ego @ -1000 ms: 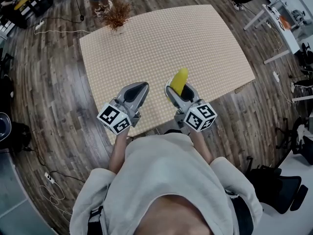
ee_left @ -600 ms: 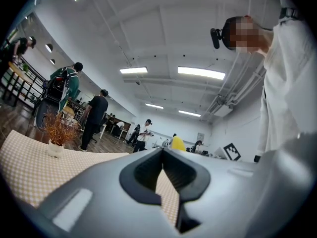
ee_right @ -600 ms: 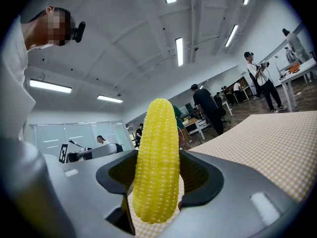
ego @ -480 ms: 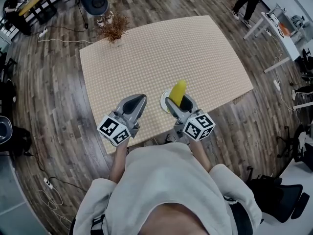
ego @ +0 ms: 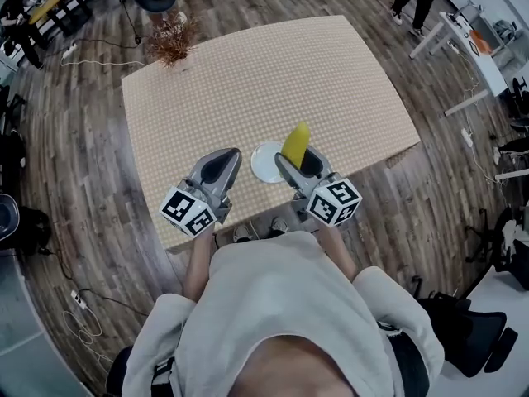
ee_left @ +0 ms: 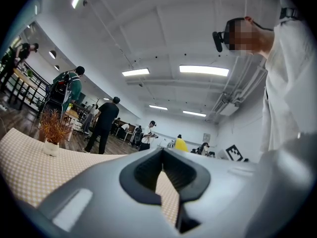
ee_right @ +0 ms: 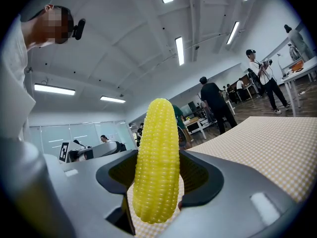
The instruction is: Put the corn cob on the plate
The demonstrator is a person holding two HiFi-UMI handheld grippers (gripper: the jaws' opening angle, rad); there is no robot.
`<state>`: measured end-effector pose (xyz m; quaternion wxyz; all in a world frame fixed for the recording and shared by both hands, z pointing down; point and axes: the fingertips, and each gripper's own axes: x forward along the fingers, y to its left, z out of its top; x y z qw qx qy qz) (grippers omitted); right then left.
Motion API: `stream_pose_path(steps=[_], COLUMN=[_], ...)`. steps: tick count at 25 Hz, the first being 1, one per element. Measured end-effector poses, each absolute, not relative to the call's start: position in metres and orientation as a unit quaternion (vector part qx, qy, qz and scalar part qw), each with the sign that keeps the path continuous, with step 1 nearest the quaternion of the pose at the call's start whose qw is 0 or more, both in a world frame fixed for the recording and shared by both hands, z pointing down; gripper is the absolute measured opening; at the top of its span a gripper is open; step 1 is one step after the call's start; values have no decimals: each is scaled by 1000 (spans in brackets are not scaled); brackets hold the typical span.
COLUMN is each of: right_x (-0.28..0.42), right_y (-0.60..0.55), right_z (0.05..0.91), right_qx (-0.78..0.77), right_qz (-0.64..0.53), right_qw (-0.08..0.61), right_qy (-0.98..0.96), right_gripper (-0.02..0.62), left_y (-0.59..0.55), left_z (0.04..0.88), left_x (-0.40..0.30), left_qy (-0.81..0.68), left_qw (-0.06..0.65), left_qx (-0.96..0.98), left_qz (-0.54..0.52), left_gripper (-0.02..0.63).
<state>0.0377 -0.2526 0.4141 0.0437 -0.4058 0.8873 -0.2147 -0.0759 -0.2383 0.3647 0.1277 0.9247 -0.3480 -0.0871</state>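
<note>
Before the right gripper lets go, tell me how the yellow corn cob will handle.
The yellow corn cob is rounded and tapered, so it may roll on the white round plate. It stands unbent in the right gripper, so likely stiff.

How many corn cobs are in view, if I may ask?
1: the corn cob is clamped in the right tool, near the white plate. None seems hidden.
</note>
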Motion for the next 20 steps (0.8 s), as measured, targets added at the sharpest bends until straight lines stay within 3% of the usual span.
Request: stream_pose_path(steps=[20], right_x=[61], right_y=[-244], right_z=[503], right_qx=[-414], right_qz=[-326], right_qw=[5], right_qy=[850], right_gripper=[261], left_y=[-239], left_z=[445], left_x=[-62], left_qy=[-361], left_qw=[225], left_qx=[904], left_qz=[-34], left_gripper=[9])
